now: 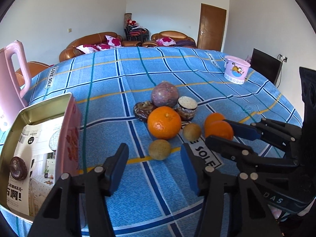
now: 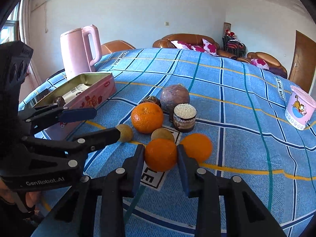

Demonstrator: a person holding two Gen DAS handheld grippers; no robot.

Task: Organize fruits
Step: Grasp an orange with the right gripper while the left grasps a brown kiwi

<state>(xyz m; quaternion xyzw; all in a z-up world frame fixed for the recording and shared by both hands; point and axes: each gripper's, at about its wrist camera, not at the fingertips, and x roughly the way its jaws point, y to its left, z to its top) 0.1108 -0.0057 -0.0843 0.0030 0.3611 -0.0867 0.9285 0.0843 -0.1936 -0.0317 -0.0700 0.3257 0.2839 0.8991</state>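
Orange point(image 2: 160, 155): round, bright, dimpled skin, on blue checked table point(image 2: 237, 118) near its front edge. Beside it: 2nd orange point(image 2: 197, 147) touching at right, brown fruit point(image 2: 162, 134) behind, larger orange point(image 2: 147, 117) further back; pink tin point(image 2: 92, 98) at left. Orange is clamped betw. pads of right gripper point(image 2: 160, 164). Left gripper point(image 1: 154, 167): jaws apart, empty, w/ brown fruit point(image 1: 159, 149) just ahead.

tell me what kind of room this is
Most likely a home living room. Brown leather sofas with floral cushions line the far wall beside a wooden door, and the fruit sits on a table under a blue checked cloth, with a pink kettle on it.
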